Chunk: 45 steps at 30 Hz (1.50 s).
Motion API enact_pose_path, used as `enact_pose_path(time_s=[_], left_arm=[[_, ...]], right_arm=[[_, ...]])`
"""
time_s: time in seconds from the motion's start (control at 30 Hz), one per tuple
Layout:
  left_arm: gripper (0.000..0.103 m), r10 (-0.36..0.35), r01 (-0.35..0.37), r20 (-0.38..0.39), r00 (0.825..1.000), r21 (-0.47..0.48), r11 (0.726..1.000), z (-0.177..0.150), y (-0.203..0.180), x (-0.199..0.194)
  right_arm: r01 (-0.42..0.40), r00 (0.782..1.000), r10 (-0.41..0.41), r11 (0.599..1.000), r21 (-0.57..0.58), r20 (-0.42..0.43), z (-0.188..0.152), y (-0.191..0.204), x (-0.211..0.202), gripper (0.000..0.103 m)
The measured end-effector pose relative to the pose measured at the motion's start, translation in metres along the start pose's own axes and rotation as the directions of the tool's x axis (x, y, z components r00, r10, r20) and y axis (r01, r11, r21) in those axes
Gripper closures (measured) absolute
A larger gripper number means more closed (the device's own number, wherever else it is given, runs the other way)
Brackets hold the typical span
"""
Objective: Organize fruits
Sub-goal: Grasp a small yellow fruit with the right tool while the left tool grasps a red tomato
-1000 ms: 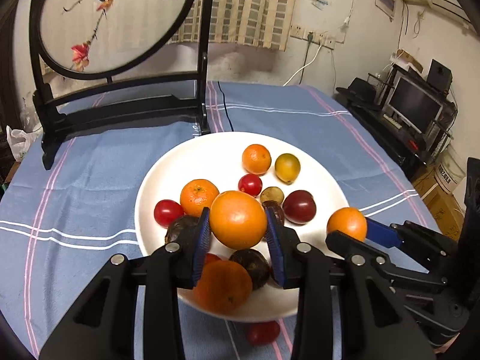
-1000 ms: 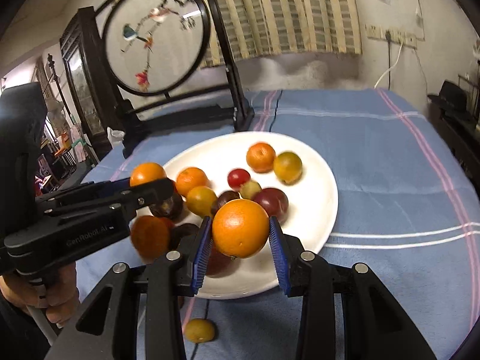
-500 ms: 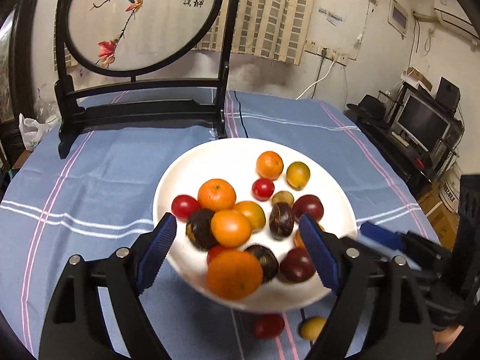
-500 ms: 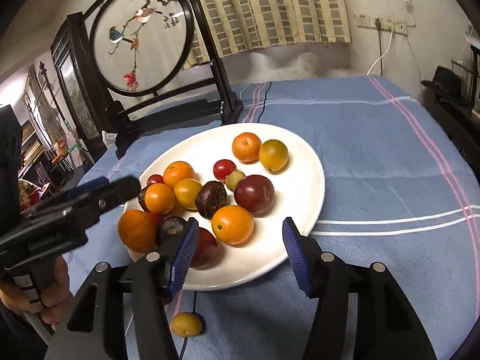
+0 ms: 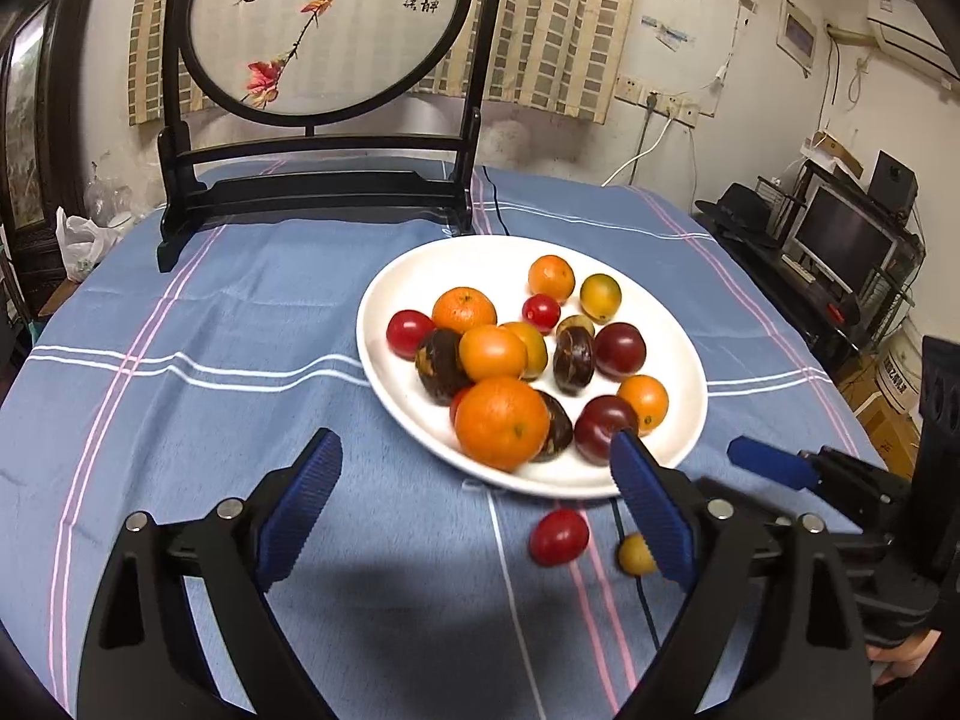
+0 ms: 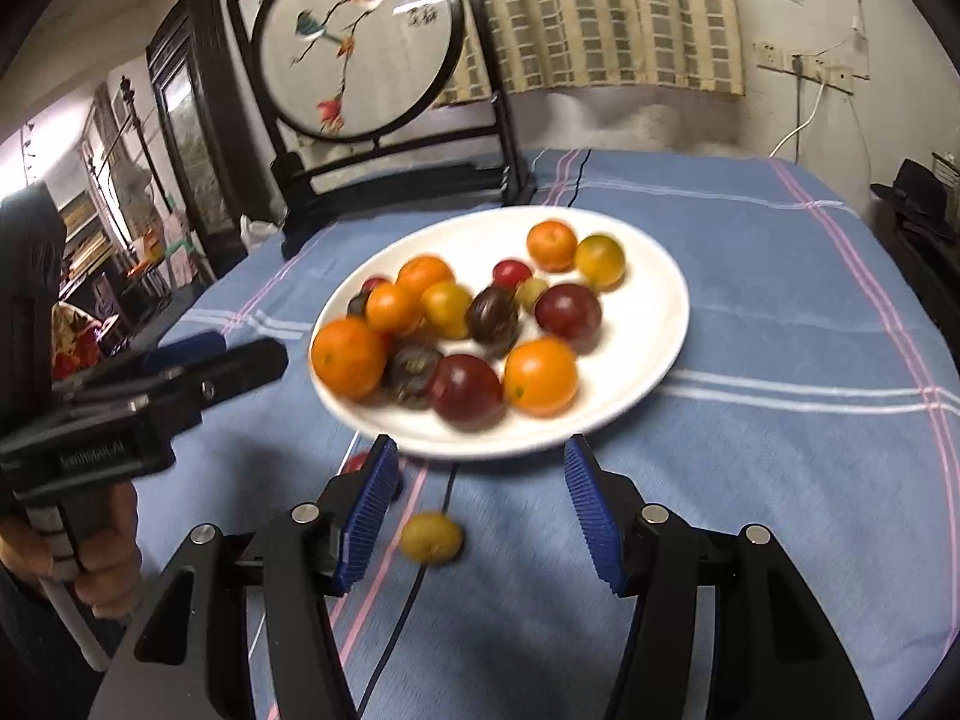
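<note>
- Two fruits lie loose on the desk [image 5: 240, 312], just off the plate's near rim: a red tomato [image 5: 558, 536] and a small yellow fruit [image 6: 431, 537] beside it.
- The white plate [image 5: 390, 300] carries the rest: oranges, dark plums, brown passion fruits, small tomatoes, all bunched close, many touching.
- The biggest orange [image 5: 503, 423] sits at the plate's near edge.
- The left gripper [image 5: 474, 510] hangs above the blue cloth with its jaws spread wide and nothing between them.
- The right gripper [image 6: 480, 516] is spread wide too and empty, and the yellow fruit lies on the cloth just ahead of its left finger.
- An embroidered round screen [image 5: 327, 24] stands at the desk's far side, behind the plate.
</note>
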<state>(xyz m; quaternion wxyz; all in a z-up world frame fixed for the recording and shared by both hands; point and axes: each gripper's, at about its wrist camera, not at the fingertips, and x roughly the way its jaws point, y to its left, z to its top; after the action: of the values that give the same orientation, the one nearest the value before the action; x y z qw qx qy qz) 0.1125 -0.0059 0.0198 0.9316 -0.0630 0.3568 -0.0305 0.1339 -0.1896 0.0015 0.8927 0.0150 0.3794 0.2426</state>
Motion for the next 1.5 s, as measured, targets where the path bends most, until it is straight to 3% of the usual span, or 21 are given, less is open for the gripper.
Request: enact_pose_path(time_s=[0.27,0.5,0.6,0.67,0.97,1.23,1.43,1.5], left_arm=[[0.015,0.027,-0.027,-0.027,0.999,0.005,1.0,-0.018,0.005,0.0],[0.015,0.049,-0.049,-0.004,0.999,0.041,0.998,-0.019,0.001,-0.003],[0.015,0.045,-0.044,-0.017,0.999,0.046,0.998,-0.02,0.0,-0.001],[0.015,0.037,-0.036,-0.032,0.999,0.044,0.998,-0.022,0.0,0.002],[0.014,-0.021,0.027,-0.082,0.996,0.079,0.997,-0.031,-0.014,0.008],[0.014,-0.026,0.044,-0.128,0.991,0.138,0.989,-0.044,-0.031,0.022],[0.025,-0.033,0.056,-0.16,0.987,0.144,0.988,-0.048,-0.043,0.036],[0.037,-0.027,0.054,-0.17,0.985,0.153,0.987,-0.049,-0.048,0.041]], right_arm=[[0.021,0.998,-0.024,0.999,-0.043,-0.059,-0.021,0.02,0.007,0.044],[0.084,0.988,-0.1,0.988,-0.133,-0.117,-0.029,0.041,0.026,0.046],[0.127,0.98,-0.15,0.977,-0.169,-0.13,-0.03,0.045,0.034,0.072],[0.133,0.979,-0.157,0.975,-0.18,-0.128,-0.03,0.046,0.035,0.074],[0.115,0.99,-0.119,0.992,-0.053,-0.08,-0.021,0.012,0.009,0.075],[0.111,0.993,-0.111,0.994,-0.007,-0.04,-0.014,-0.001,-0.005,0.075],[0.099,0.994,-0.099,0.995,-0.013,-0.039,-0.013,0.001,-0.006,0.074],[0.092,0.995,-0.092,0.996,-0.011,-0.031,-0.013,0.002,-0.01,0.074]])
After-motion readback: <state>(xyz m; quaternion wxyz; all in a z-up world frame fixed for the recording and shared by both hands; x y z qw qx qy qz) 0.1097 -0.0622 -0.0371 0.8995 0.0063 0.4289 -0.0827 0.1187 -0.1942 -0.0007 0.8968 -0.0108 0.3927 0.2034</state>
